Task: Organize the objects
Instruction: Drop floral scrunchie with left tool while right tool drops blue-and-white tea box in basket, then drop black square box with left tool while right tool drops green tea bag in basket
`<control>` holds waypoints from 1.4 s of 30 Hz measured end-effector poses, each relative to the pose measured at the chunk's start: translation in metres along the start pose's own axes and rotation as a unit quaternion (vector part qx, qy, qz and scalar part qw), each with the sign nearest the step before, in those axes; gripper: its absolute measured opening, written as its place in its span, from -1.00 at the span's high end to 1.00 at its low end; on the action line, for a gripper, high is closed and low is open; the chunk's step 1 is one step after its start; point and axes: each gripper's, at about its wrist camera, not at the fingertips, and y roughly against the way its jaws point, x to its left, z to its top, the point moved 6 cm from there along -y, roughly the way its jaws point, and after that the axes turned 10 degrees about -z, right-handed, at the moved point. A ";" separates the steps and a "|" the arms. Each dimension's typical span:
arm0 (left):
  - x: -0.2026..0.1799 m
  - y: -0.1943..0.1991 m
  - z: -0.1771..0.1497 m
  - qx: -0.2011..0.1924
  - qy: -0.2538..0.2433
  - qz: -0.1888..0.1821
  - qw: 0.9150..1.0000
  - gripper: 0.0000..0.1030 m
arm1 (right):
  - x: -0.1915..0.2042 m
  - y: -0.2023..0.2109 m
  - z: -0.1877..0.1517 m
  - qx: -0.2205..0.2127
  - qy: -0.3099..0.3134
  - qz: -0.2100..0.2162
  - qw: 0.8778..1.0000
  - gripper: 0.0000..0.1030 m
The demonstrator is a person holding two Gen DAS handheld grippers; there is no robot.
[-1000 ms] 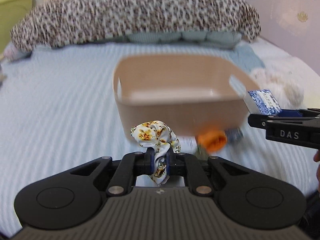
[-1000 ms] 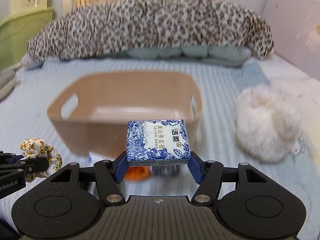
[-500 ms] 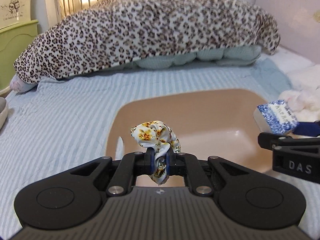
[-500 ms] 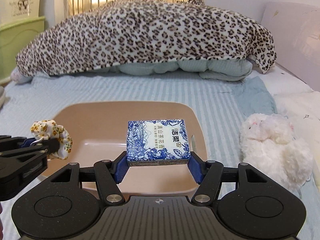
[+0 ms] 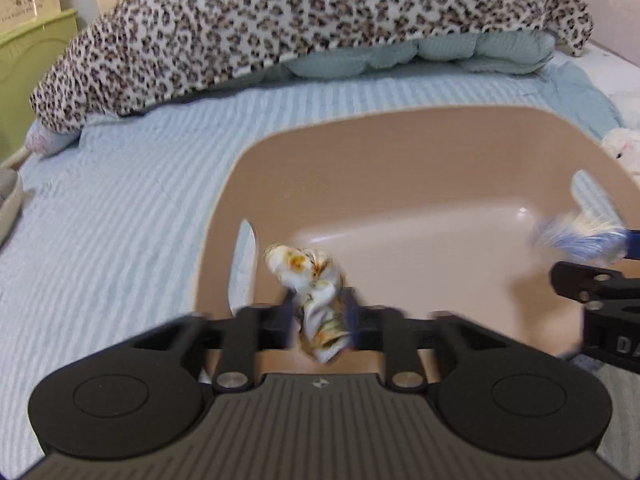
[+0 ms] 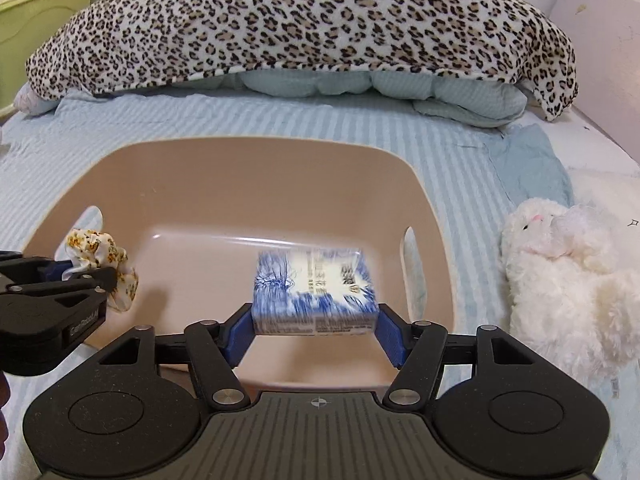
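Note:
A beige plastic basket (image 5: 400, 152) with cut-out handles sits on the striped bed; it also shows in the right wrist view (image 6: 260, 168). My left gripper (image 5: 318, 320) holds a floral scrunchie (image 5: 312, 292) over the basket's near left side; the jaws look slightly parted and the scrunchie is blurred. The scrunchie also shows in the right wrist view (image 6: 100, 256). My right gripper (image 6: 316, 332) has its jaws spread a little wider than a blue-and-white box (image 6: 314, 288), which is blurred and tilting over the basket floor. The box shows blurred in the left wrist view (image 5: 580, 236).
A leopard-print blanket (image 6: 300, 24) lies over pale blue pillows (image 6: 360, 84) at the back. A white plush toy (image 6: 568, 264) lies right of the basket. A green cabinet (image 6: 36, 16) stands at the far left.
Both grippers moved forward and tipped down over the basket. The right jaws opened and the box is slipping out. The left jaws eased and the scrunchie is blurred with motion.

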 end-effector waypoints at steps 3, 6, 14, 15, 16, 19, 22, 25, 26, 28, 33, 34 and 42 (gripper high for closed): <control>-0.004 0.025 0.005 -0.030 0.003 0.000 1.000 -0.55 | -0.003 0.013 -0.001 -0.016 -0.002 -0.002 1.000 -0.46; -0.009 0.046 0.008 -0.042 -0.007 0.005 0.999 -0.56 | -0.009 0.030 -0.003 -0.032 -0.006 -0.003 0.999 -0.57; -0.015 0.088 -0.013 -0.055 -0.016 0.004 0.998 -0.68 | -0.023 0.072 -0.027 -0.034 -0.026 0.005 0.999 -0.89; -0.015 0.091 -0.019 -0.052 -0.016 0.005 0.999 -0.68 | -0.023 0.075 -0.032 -0.032 -0.025 0.005 0.999 -0.90; -0.015 0.093 -0.025 -0.049 -0.015 0.005 0.999 -0.68 | -0.023 0.079 -0.038 -0.029 -0.024 0.005 0.999 -0.91; -0.014 0.096 -0.043 -0.035 -0.012 0.003 0.999 -0.71 | -0.023 0.084 -0.057 -0.016 -0.023 0.004 1.000 -0.94; -0.010 0.094 -0.064 -0.019 -0.008 0.000 1.000 -0.73 | -0.021 0.083 -0.076 -0.002 -0.025 0.002 1.000 -0.94; -0.009 0.086 -0.087 0.006 -0.002 -0.009 1.000 -0.73 | -0.016 0.078 -0.094 0.017 -0.031 0.009 0.999 -0.94; -0.009 0.084 -0.094 0.013 -0.001 -0.015 1.000 -0.73 | -0.014 0.076 -0.100 0.023 -0.030 0.009 0.999 -0.94; -0.007 0.078 -0.105 0.023 0.006 -0.028 0.999 -0.73 | -0.009 0.072 -0.110 0.029 -0.021 0.005 0.999 -0.94; -0.005 0.059 -0.124 0.043 0.037 -0.050 0.997 -0.73 | -0.001 0.058 -0.125 0.048 -0.016 -0.001 0.999 -0.94; -0.006 0.056 -0.125 0.044 0.036 -0.047 0.997 -0.73 | 0.000 0.054 -0.128 0.053 -0.017 0.000 0.998 -0.94; -0.010 0.035 -0.127 0.057 0.044 -0.072 0.995 -0.73 | 0.010 0.034 -0.140 0.068 -0.004 0.007 0.998 -0.94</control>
